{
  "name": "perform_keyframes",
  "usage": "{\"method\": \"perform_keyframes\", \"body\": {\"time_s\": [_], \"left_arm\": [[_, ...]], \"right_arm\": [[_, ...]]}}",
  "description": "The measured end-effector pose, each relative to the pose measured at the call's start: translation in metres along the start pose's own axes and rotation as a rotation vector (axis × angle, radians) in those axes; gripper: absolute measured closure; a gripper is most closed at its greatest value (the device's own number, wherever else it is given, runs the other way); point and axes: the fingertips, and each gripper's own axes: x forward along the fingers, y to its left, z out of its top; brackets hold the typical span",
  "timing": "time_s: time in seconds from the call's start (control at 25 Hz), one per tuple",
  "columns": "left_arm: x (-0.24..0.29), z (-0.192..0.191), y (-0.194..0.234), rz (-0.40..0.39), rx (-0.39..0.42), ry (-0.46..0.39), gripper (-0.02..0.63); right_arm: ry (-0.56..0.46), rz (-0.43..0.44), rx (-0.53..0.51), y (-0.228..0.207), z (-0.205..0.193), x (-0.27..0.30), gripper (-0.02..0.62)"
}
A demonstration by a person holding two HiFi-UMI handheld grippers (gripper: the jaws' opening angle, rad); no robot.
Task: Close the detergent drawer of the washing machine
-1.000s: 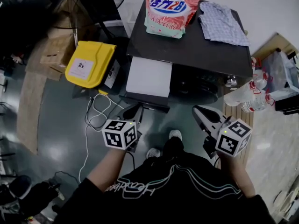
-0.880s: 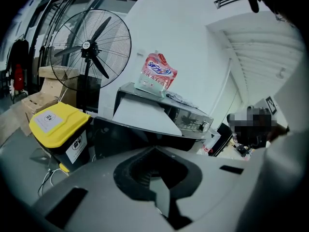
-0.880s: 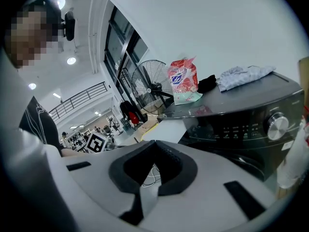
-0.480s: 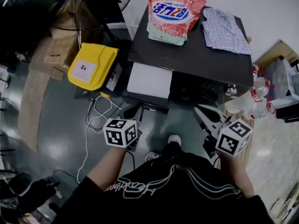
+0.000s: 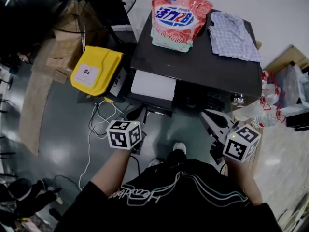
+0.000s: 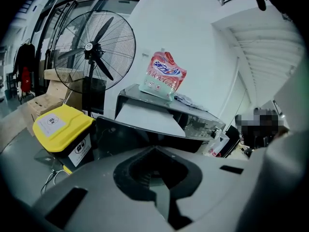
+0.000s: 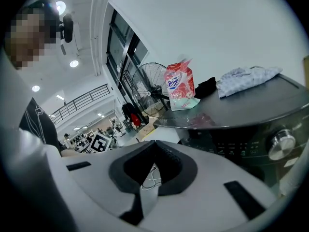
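The washing machine (image 5: pixel 203 64) has a dark top, and its white detergent drawer (image 5: pixel 152 85) stands pulled out at the front left. My left gripper (image 5: pixel 138 115) hangs just below the drawer's front edge, apart from it, jaws together and empty. My right gripper (image 5: pixel 212 120) is held lower right of the drawer, in front of the control panel, also shut on nothing. From the left gripper (image 6: pixel 155 151), the drawer (image 6: pixel 147 117) shows straight ahead. Past the right gripper (image 7: pixel 153 144), the drawer (image 7: pixel 164 135) lies to the left of the dial (image 7: pixel 282 144).
A pink detergent bag (image 5: pixel 176 18) and a checked shirt (image 5: pixel 231 30) lie on the machine's top. A yellow-lidded bin (image 5: pixel 95 70) stands left of the machine, with white cables (image 5: pixel 99 117) on the floor. Plastic bottles (image 5: pixel 256 105) sit at the right. A standing fan (image 6: pixel 94 47) is behind the bin.
The head view has drifted slightly, so the machine sits a little higher in the picture. Both grippers stay shut in about the same places in front of it.
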Motion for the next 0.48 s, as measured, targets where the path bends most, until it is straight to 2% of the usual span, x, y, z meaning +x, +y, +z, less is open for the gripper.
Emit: {"method": "perform_keyframes", "body": {"time_s": [0.48], "left_arm": [[0.025,0.022,0.005,0.036,-0.021,-0.060,0.583]], "right_arm": [[0.035,0.014,-0.019,-0.026,0.005,-0.002,0.568]]}}
